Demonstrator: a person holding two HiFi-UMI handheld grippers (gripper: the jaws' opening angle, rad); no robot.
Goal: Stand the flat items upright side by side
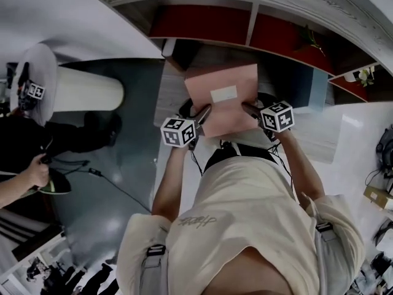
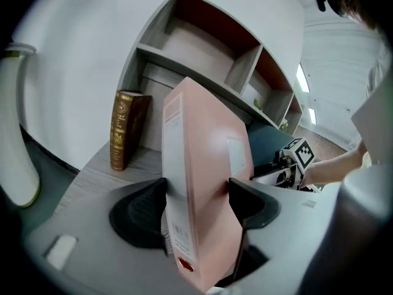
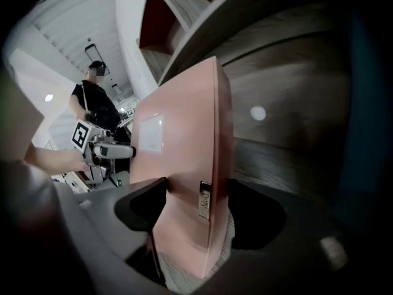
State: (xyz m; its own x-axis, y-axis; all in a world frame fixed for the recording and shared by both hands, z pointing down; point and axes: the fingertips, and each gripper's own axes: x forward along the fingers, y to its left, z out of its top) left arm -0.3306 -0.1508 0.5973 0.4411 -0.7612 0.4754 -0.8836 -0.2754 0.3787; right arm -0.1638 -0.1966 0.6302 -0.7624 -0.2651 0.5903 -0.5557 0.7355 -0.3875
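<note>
Over the tabletop, left gripper and right gripper jaws clamp the pink file; standing it beside the upright book remains.

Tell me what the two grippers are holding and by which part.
One pink file box: the left gripper clamps it at its spine edge, the right gripper at the opposite edge by the clasp.

Your head camera looks steeply down; both gripper cameras, close in, face far shelf; all share pink box.

Pink box file tight between jaws of right hand-held gripper.
</note>
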